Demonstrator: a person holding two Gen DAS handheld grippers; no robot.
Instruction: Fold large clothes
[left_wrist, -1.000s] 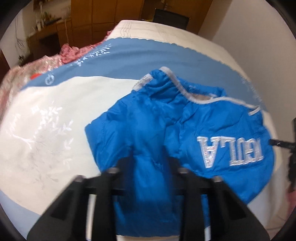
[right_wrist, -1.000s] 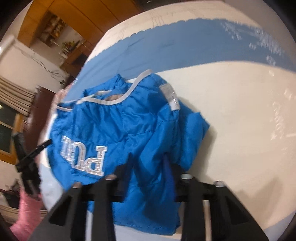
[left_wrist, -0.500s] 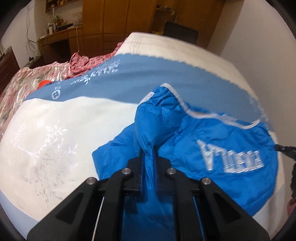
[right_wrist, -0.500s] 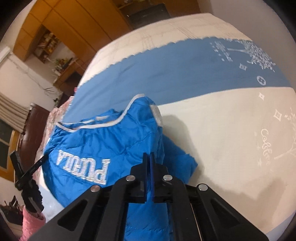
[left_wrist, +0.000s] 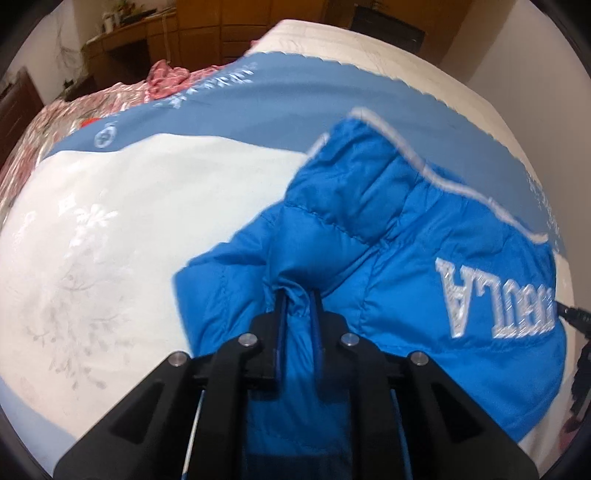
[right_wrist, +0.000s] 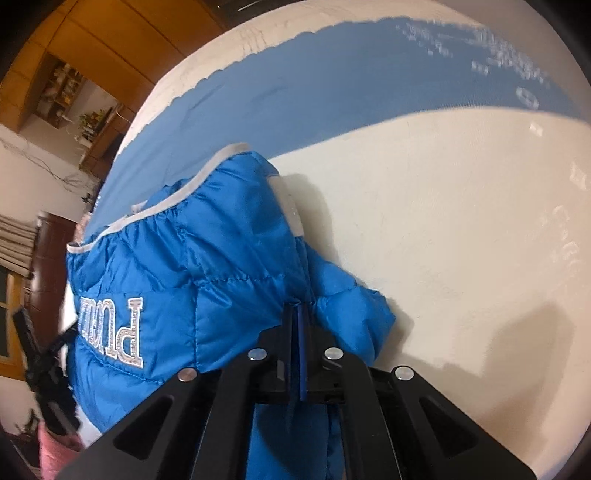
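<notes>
We counted two hand-held grippers: left hand-held gripper (left_wrist: 297, 301) easing apart, padded fold still pinched between pads; right hand-held gripper (right_wrist: 299, 314) clamped on thin fold. One blue jacket (left_wrist: 424, 258), puffy, quilted, grey-white trim, silver lettering, bunched and partly lifted at both held edges, rest lying on bed (left_wrist: 147, 221). Bedcover cream with blue band, pale floral print. One pink floral quilt (left_wrist: 74, 114) beyond. Wooden cabinets (right_wrist: 92, 40) behind.

Colours and patterns, bed scene.
Jacket (left_wrist: 424, 236): bright blue, silver-grey trim, white lettering. Bedspread (left_wrist: 166, 206): cream with pale floral print, dusty-blue band.
</notes>
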